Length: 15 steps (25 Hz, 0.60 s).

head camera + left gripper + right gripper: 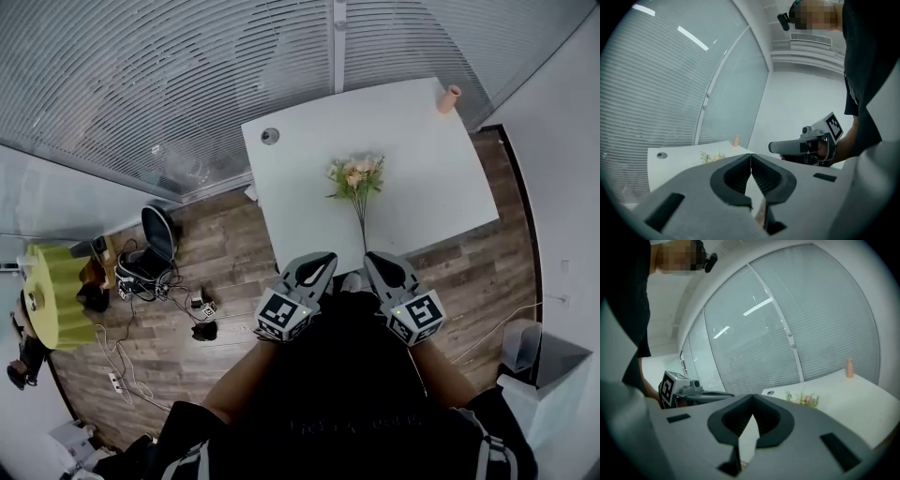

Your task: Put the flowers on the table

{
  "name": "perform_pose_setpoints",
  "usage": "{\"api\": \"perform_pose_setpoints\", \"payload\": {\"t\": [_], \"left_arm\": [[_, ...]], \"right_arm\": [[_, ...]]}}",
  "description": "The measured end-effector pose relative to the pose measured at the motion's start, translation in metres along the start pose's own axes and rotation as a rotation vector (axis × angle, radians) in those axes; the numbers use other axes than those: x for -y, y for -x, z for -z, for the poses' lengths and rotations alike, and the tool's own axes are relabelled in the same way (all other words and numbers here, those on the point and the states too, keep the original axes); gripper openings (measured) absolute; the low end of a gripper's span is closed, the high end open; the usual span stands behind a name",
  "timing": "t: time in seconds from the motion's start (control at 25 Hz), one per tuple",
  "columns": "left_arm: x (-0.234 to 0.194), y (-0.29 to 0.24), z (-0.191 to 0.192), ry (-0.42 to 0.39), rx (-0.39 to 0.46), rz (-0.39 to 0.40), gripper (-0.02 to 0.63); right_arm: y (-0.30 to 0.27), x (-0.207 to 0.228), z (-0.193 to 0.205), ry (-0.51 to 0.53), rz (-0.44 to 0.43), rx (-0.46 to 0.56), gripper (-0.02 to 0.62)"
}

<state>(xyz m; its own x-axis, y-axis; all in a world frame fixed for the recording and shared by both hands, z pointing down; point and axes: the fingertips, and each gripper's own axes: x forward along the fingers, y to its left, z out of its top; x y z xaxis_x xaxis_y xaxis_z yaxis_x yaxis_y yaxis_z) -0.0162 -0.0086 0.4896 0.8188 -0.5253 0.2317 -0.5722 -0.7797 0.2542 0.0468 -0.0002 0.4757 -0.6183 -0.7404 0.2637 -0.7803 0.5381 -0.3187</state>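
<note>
A bunch of flowers (356, 176) with orange and cream blooms lies flat on the white table (422, 187), its dark stem pointing toward me. The left gripper view catches the flowers (711, 157) low over the tabletop, and the right gripper view has the flowers (804, 398) too. My left gripper (322, 263) and right gripper (374, 262) are held side by side at the table's near edge, short of the stem's end. Both are shut with nothing between the jaws, as the left gripper (751, 157) and right gripper (752, 402) show in their own views.
A small pink vase (449, 98) stands at the table's far right corner, and a round grommet (270, 136) sits at the far left. Blinds cover the glass wall behind. On the wood floor to the left are a black chair (150, 251), cables and a yellow-green round table (52, 291). A white bin (523, 345) stands to the right.
</note>
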Motion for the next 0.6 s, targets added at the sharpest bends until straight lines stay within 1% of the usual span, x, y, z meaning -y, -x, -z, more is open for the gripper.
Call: {"api": "perform_pose_setpoints", "payload": {"t": [0.16, 0.28, 0.44, 0.6], "left_arm": [[0.009, 0.009, -0.017, -0.032, 0.054, 0.035, 0.018], [0.014, 0.012, -0.026, -0.079, 0.077, 0.048, 0.018], [0.025, 0.014, -0.046, -0.065, 0.103, 0.046, 0.018], [0.035, 0.019, -0.051, -0.064, 0.117, 0.054, 0.018]], "right_arm": [[0.007, -0.013, -0.020, 0.018, -0.020, 0.045, 0.029], [0.011, -0.021, -0.029, 0.018, -0.033, 0.074, 0.029], [0.017, -0.028, -0.038, 0.032, -0.047, 0.103, 0.029], [0.026, -0.036, -0.042, 0.027, -0.048, 0.110, 0.029]]}}
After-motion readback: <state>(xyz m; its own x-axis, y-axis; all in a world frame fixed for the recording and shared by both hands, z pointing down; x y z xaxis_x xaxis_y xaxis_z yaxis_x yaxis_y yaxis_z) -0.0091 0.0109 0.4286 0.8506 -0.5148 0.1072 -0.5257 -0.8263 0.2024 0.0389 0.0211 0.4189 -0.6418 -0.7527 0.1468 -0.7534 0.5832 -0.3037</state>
